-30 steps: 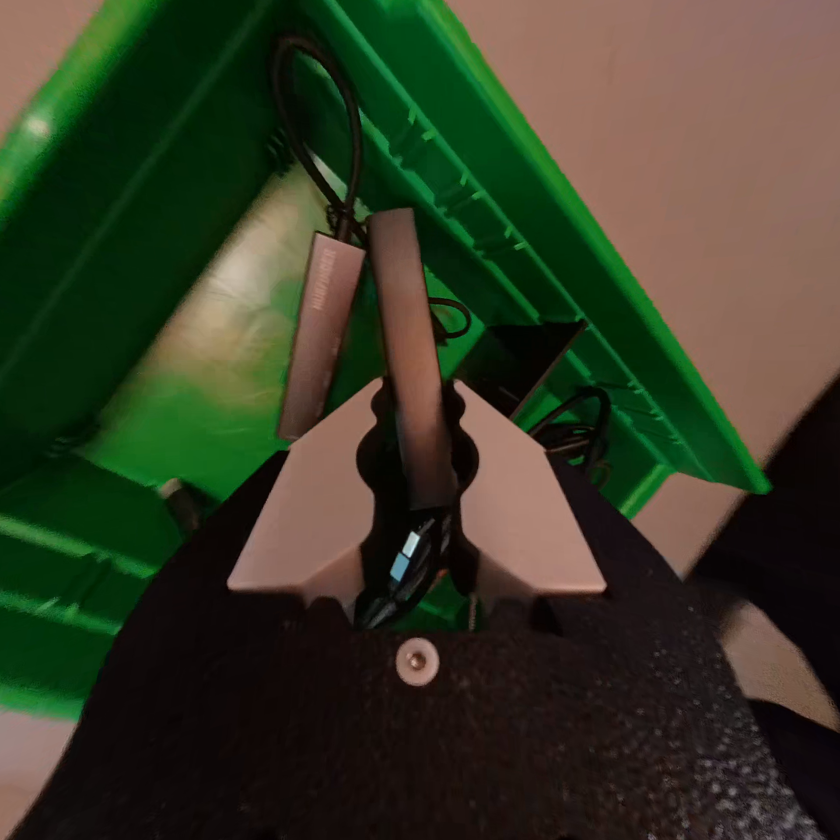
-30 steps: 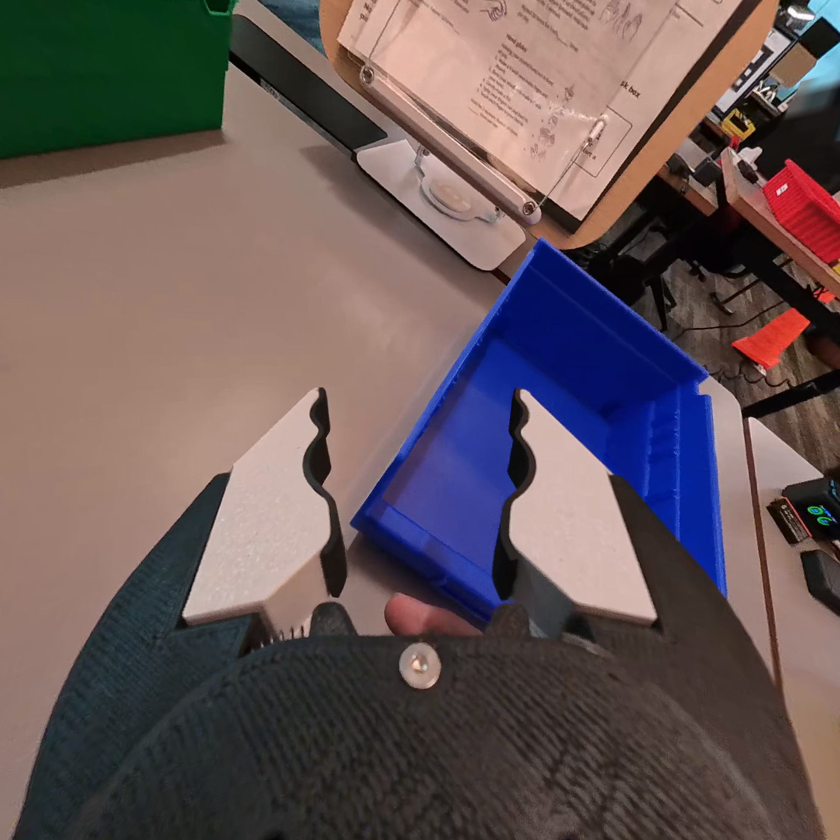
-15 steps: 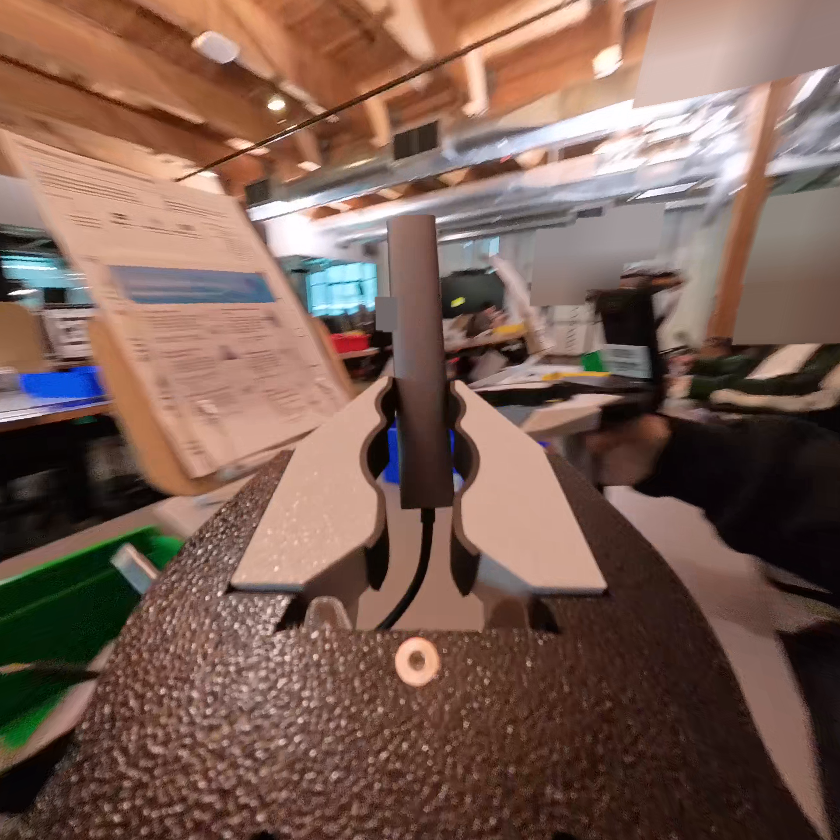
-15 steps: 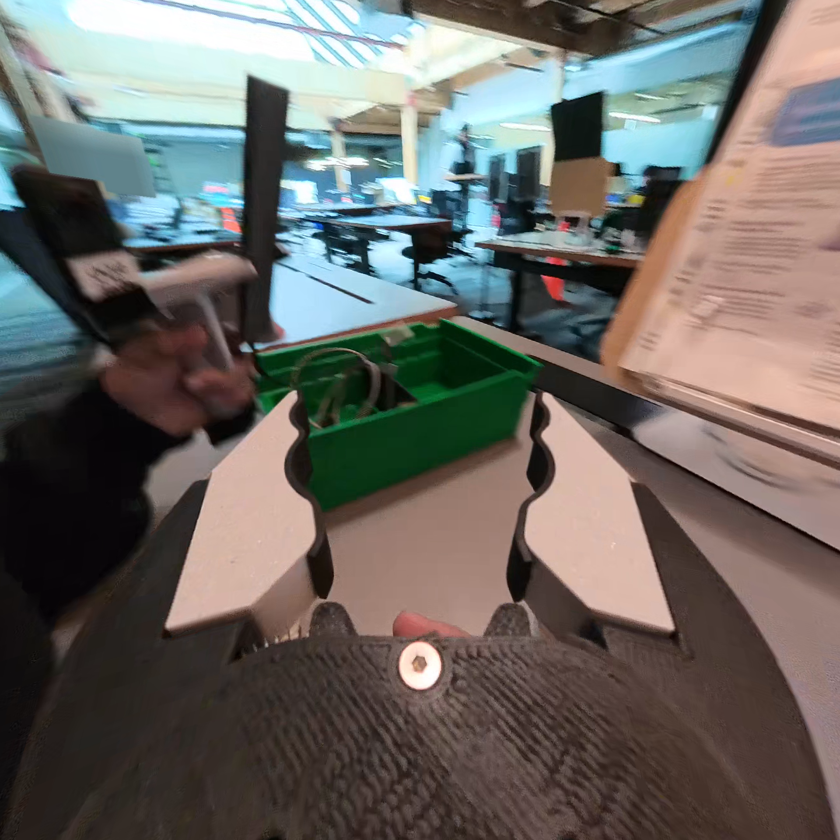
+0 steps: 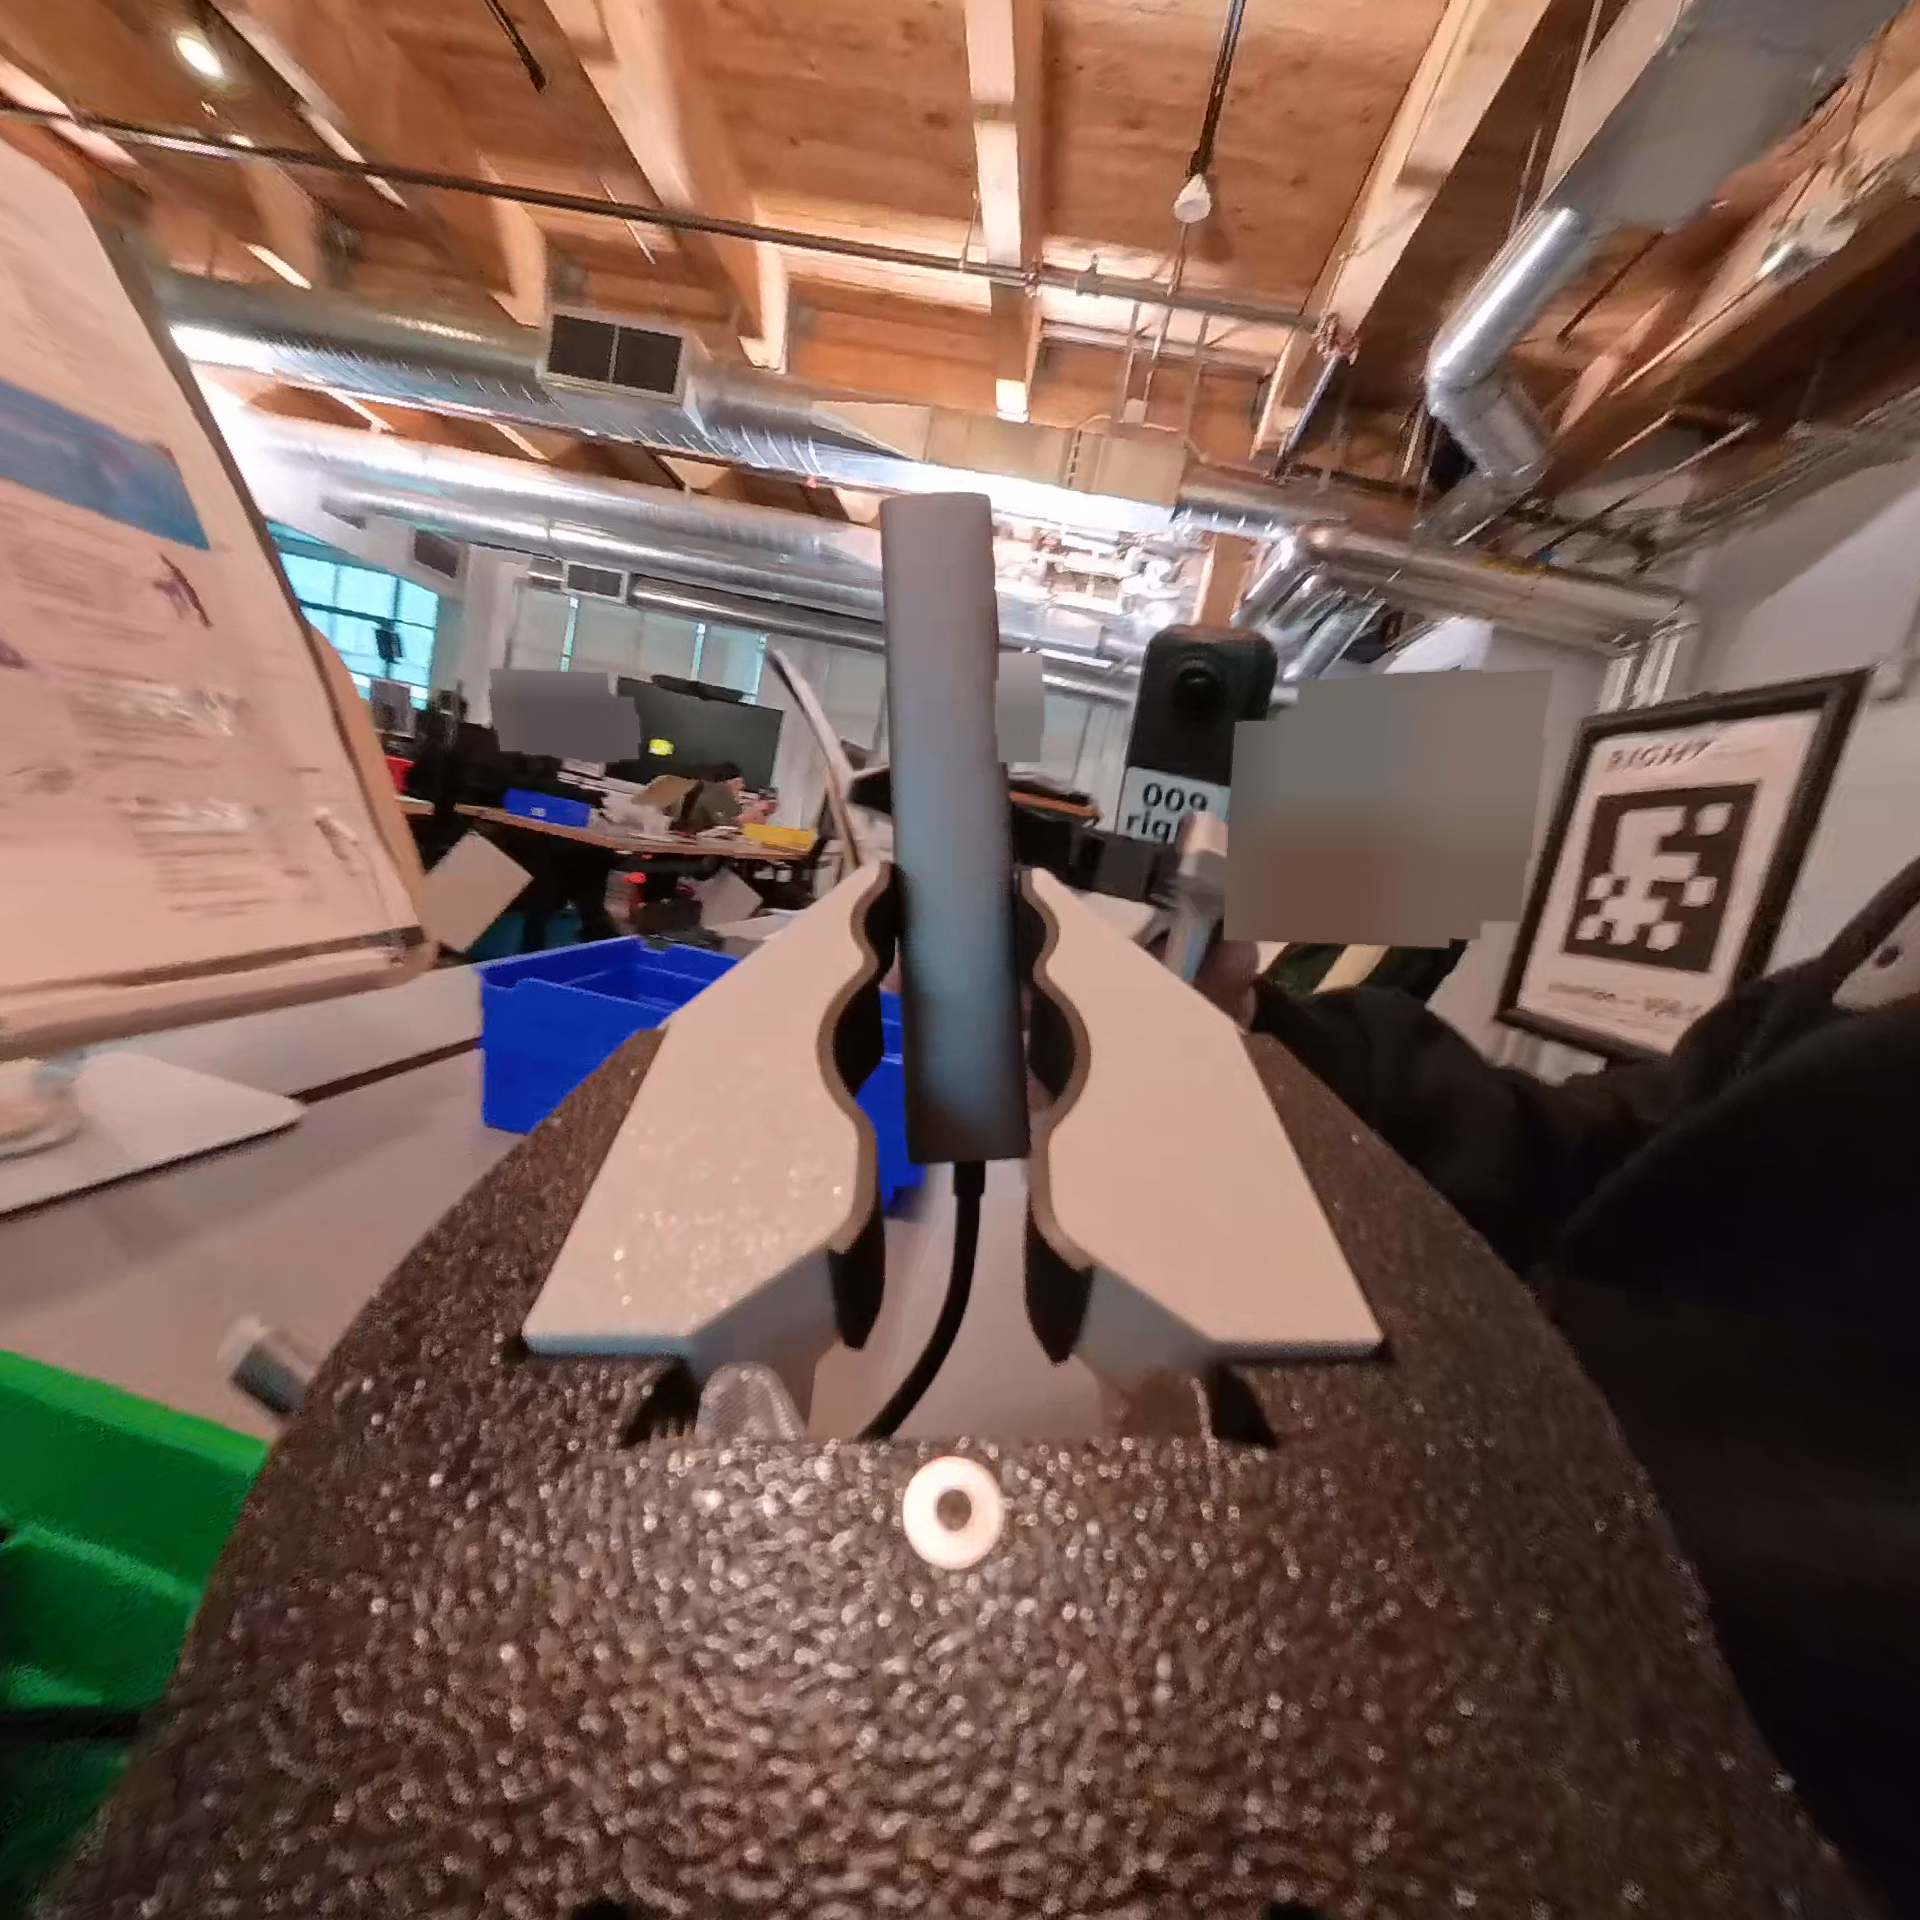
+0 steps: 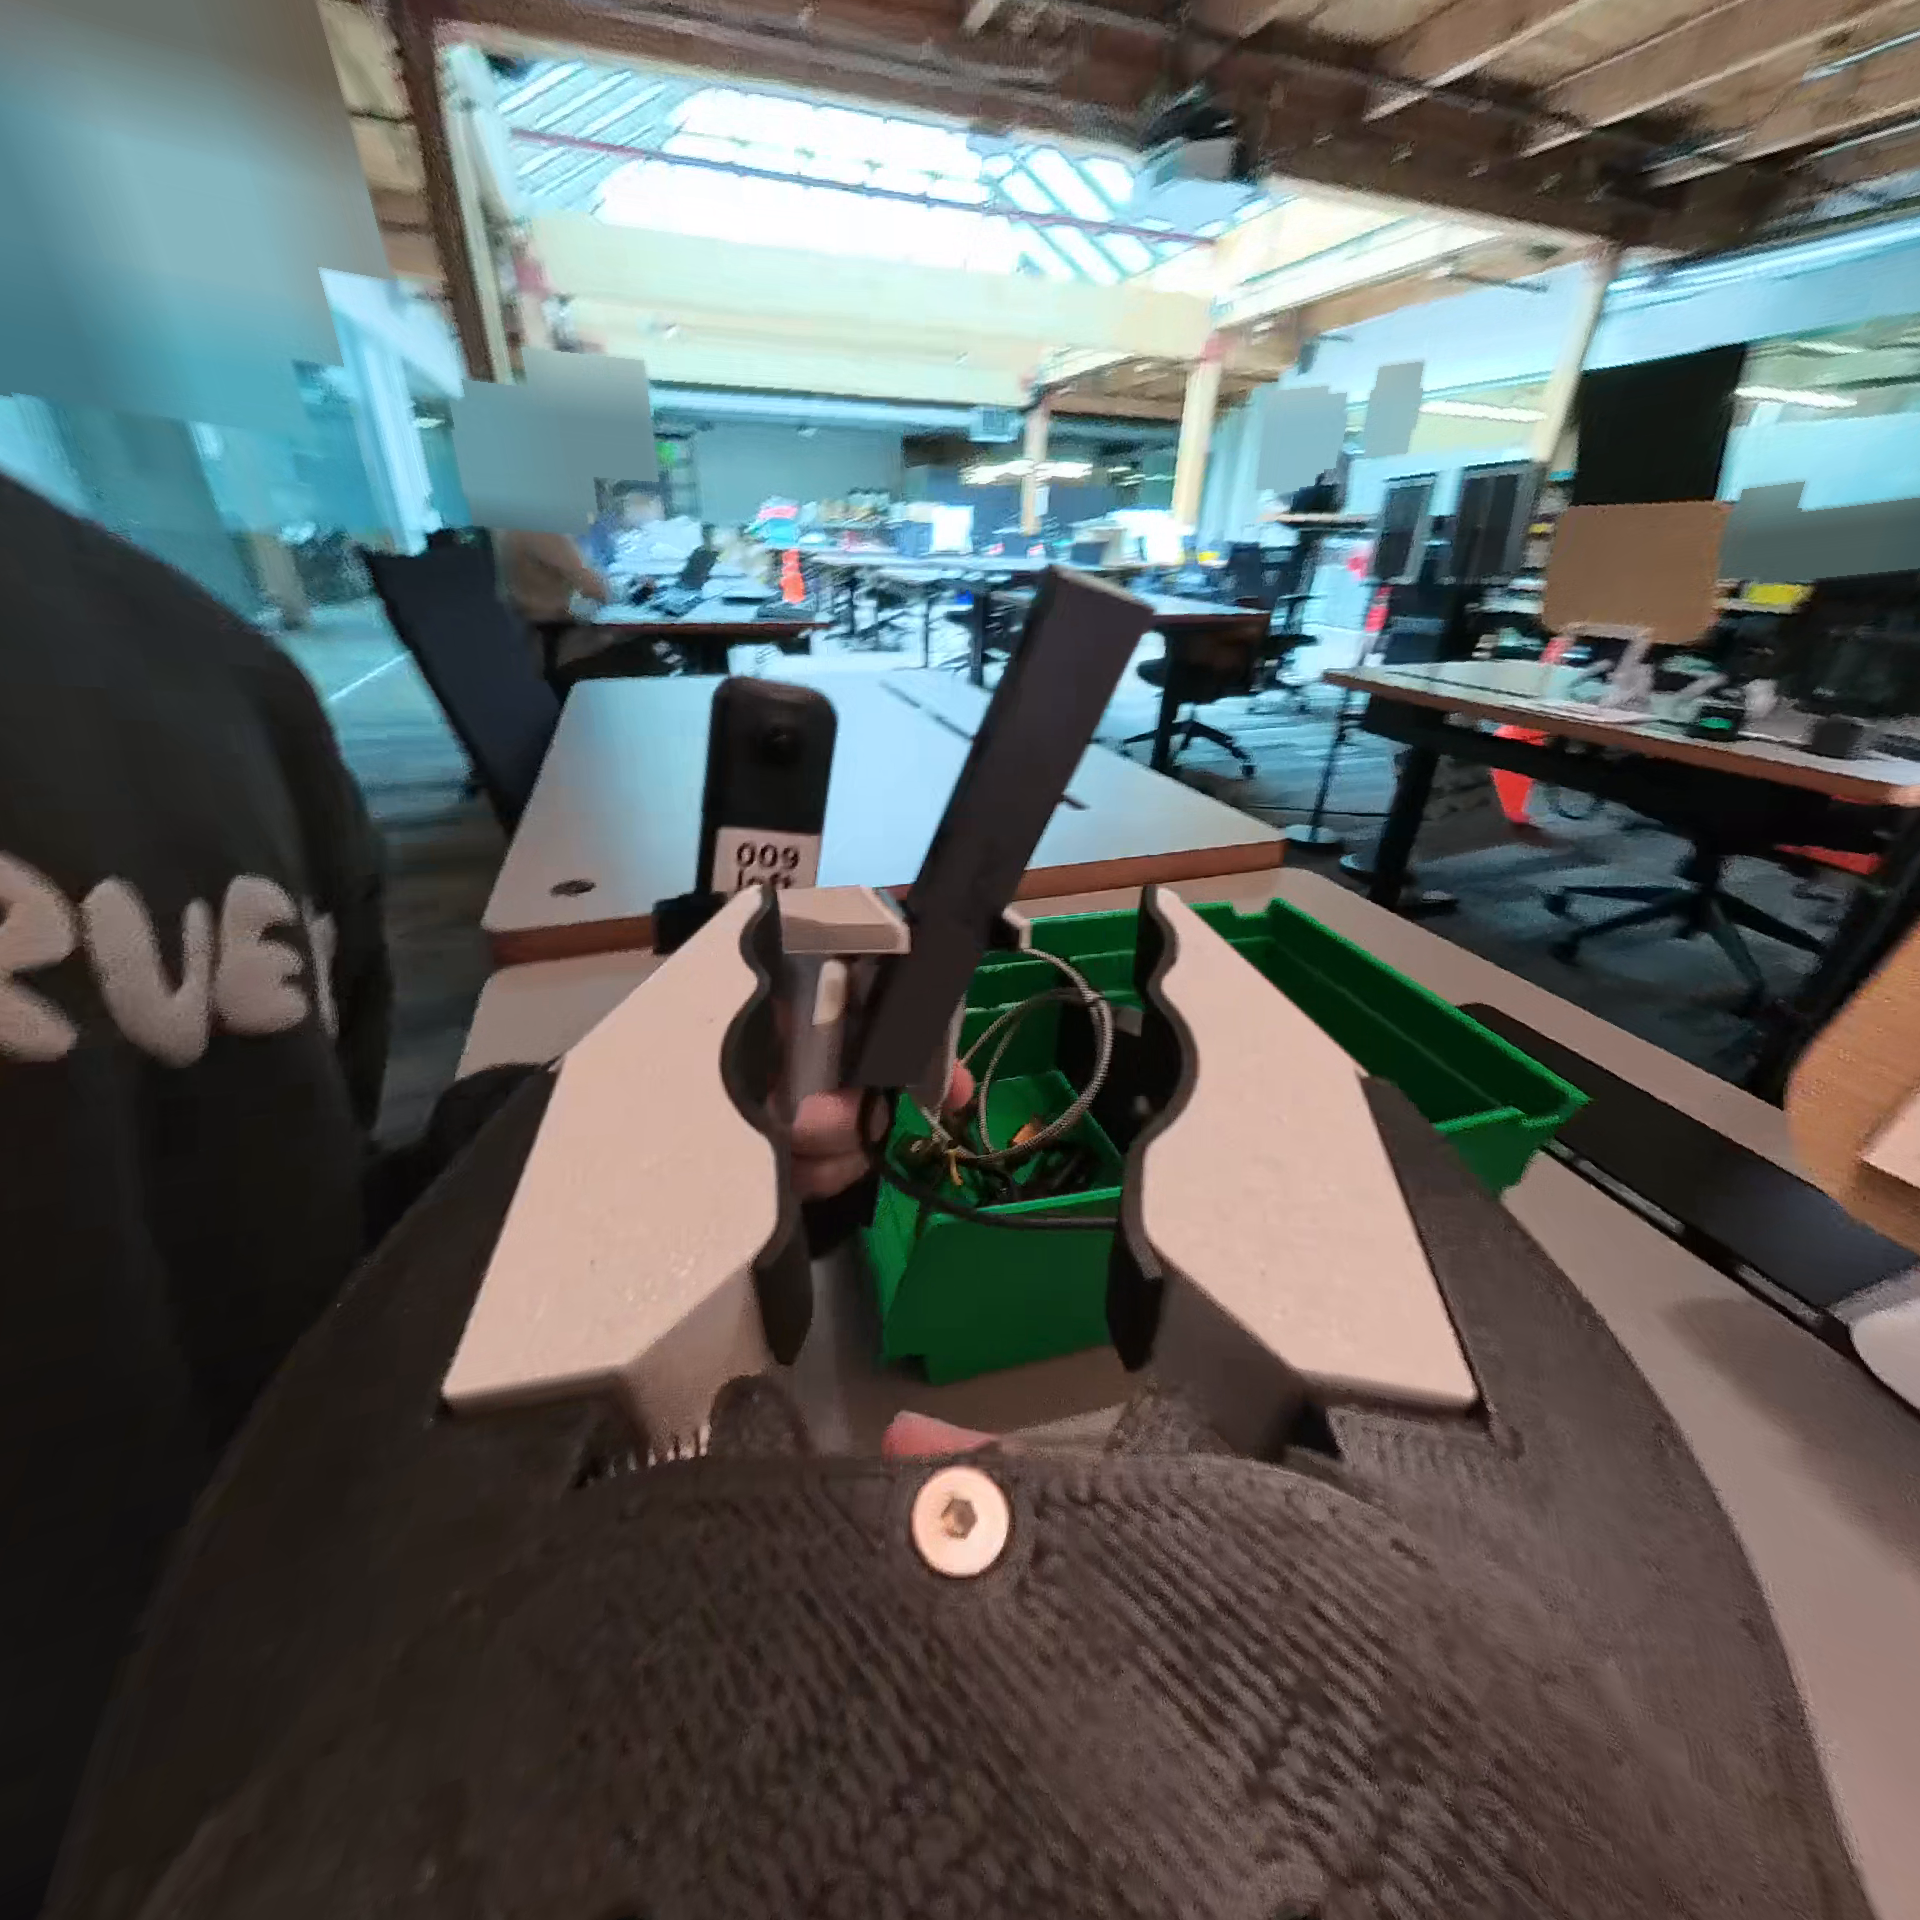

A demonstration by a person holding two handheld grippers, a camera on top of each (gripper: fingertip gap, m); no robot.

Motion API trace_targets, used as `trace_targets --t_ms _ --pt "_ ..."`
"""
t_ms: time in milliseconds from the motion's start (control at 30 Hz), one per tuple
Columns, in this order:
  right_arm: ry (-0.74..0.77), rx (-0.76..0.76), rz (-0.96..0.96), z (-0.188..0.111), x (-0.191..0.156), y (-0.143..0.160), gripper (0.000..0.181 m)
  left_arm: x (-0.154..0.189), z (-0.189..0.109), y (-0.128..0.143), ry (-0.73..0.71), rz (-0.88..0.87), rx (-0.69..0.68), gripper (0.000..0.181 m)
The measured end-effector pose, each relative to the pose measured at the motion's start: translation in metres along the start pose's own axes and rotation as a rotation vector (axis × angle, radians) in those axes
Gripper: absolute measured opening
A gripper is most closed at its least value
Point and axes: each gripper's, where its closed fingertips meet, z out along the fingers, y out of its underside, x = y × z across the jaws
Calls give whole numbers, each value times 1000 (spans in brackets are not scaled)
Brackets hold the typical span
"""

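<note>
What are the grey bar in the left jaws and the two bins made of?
Grey bar: likely anodised metal, with an even matte sheen and crisp edges; coated plastic is possible. Green bin and blue bin: moulded plastic, with saturated glossy colour and ribbed walls.

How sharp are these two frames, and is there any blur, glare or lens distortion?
Left wrist view: left gripper and grey hub sharp; document stand blurred; ceiling beams bowed by the wide lens. Right wrist view: skylight blown out, edges smeared, green bin fairly clear.
</note>
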Motion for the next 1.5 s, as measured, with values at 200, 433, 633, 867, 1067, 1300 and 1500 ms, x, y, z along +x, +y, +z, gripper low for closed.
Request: trace_targets --t_ms 200,433,633,867,1067,1300,1500 --pt "127 3 -3 -16 7 3 38 17 31 36 89 -46 -86 20" --pt "289 -293 -85 -48 39 32 22 1 45 61 -16 -73 -129 30" --pt "560 -784 -688 -78 74 48 20 -4 47 52 -103 -37 -106 50" --pt "678 -943 -1254 -68 73 65 19 -7 57 71 -139 -146 -166 31" --pt "607 -815 -1308 -62 63 61 20 -18 47 68 -130 -334 -101 7" --pt "451 -549 -887 -93 53 42 51 -15 36 51 40 -723 15 7" --pt "219 -430 -611 -85 16 52 25 -4 38 45 145 -869 34 7"
